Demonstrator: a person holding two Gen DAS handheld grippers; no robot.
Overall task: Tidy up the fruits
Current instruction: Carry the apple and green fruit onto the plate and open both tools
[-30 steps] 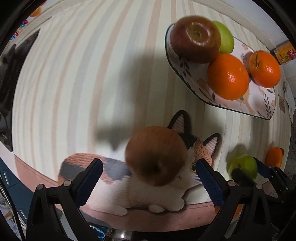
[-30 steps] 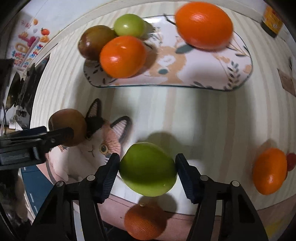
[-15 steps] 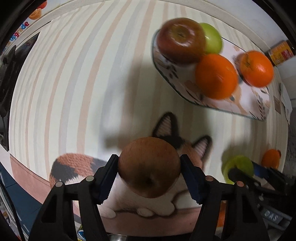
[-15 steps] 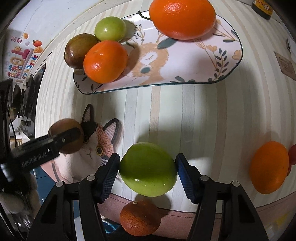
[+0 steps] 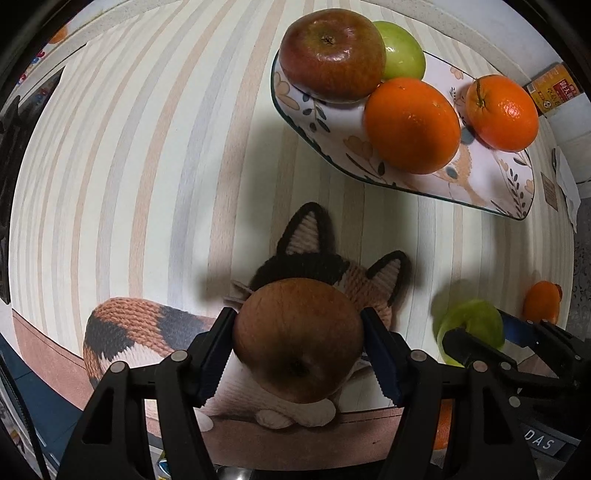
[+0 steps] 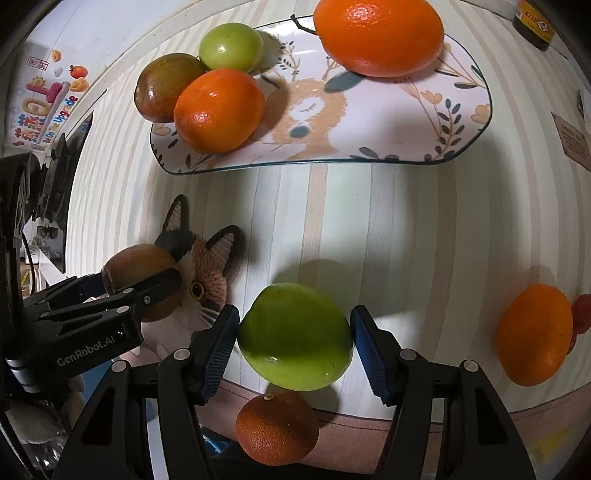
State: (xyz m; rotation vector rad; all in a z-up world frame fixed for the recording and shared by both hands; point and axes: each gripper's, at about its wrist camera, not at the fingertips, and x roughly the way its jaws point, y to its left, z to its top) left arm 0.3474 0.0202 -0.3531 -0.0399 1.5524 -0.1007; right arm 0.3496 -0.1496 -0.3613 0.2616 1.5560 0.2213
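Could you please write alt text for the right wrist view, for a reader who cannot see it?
The right gripper holds a green apple above a striped mat. Ahead, a plate carries two oranges, a small green apple and a red apple. To the left, the left gripper grips a brown apple.

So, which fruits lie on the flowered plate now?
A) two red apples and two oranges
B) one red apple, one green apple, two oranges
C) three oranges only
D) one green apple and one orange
B: the plate bears a red apple, a green apple and two oranges.
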